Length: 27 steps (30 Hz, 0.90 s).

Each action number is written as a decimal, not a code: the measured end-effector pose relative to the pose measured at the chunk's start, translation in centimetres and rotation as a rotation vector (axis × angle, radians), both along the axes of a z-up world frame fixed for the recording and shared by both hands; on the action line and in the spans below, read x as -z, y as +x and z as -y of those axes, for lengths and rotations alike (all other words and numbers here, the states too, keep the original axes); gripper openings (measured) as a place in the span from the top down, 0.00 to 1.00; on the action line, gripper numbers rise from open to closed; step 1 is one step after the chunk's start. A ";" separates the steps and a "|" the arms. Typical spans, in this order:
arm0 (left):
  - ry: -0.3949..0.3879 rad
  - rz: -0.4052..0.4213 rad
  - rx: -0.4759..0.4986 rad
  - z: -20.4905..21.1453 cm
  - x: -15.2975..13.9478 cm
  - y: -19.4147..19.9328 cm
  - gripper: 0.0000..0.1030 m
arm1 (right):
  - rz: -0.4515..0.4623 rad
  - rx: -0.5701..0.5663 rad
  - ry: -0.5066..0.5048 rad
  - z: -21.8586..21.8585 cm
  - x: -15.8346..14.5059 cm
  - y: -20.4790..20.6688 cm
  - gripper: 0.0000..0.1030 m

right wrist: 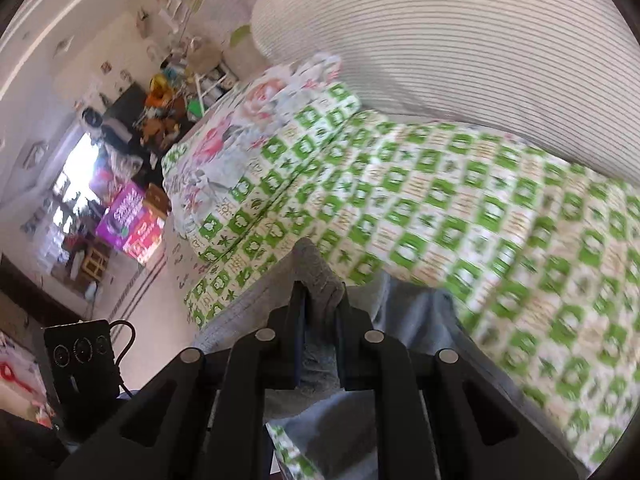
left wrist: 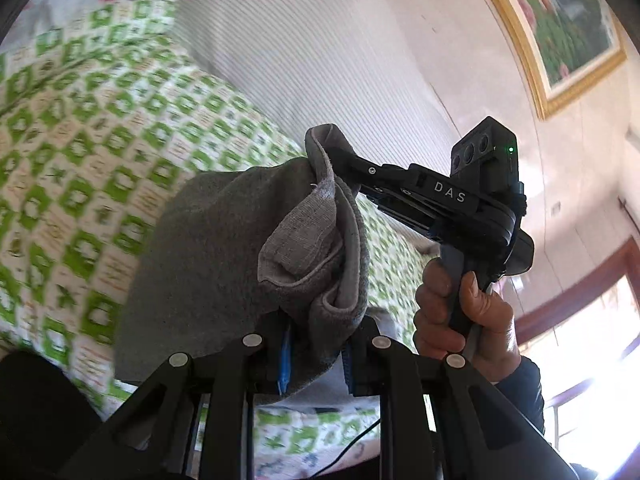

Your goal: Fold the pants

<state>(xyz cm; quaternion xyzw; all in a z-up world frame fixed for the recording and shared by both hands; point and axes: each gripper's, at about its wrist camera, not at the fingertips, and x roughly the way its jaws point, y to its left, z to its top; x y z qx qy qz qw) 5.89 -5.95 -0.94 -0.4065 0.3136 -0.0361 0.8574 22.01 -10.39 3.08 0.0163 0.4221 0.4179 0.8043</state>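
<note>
**Grey pants lifted above a green-checked bed, pinched at two points**

Left wrist view: left hand-held gripper (left wrist: 316, 332) closed down on a bunched edge of the grey pants (left wrist: 224, 248), cloth wedged between the two black fingers and spilling up and over them in thick folds. Blue lining visible on the inner faces of the fingers. Across the frame, right hand-held gripper (left wrist: 320, 148) seen from the side, its tip buried in another part of the same edge, the fabric stretched in a short, slack span between the two grips. A person's hand (left wrist: 460, 316) wrapped around the handle below it, dark sleeve (left wrist: 524, 392) at the wrist. Behind, a bed (left wrist: 80, 140) with a green-and-white checked cover, blurred; a striped white pillow (left wrist: 320, 60) further back; a gold-framed picture (left wrist: 560, 28) on the pale wall; a bright window (left wrist: 592, 344) at the right edge.

Right wrist view: right hand-held gripper (right wrist: 320, 304) nearly closed, a ridge of grey pants (right wrist: 316, 276) clamped between its fingers and poking out past the tips. More of the garment hanging beneath, a paler grey-blue stretch draped down toward the lower frame and over the edge of the bed (right wrist: 480, 208). Striped pillow (right wrist: 440, 40) at the top, a flowered quilt (right wrist: 240, 128) at the bed's far end. A black camera unit (right wrist: 80, 360) with a cable at the lower left, the left hand-held gripper's own fingers out of sight here. Cluttered shelves and a purple box (right wrist: 128, 216) on the floor beyond.
</note>
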 end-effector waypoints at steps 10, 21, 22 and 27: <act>0.072 -0.048 0.206 9.3 0.0 4.3 0.82 | -0.002 0.142 0.060 11.9 0.2 -2.8 0.87; 0.180 -0.152 0.325 15.8 2.9 9.5 0.82 | -0.072 0.279 0.135 22.5 4.5 -3.6 0.87; 0.192 -0.159 0.329 16.3 3.3 9.9 0.82 | -0.076 0.283 0.143 22.9 4.8 -3.5 0.87; 0.224 -0.180 0.344 17.6 3.6 10.9 0.82 | -0.096 0.303 0.197 24.8 6.2 -3.1 0.87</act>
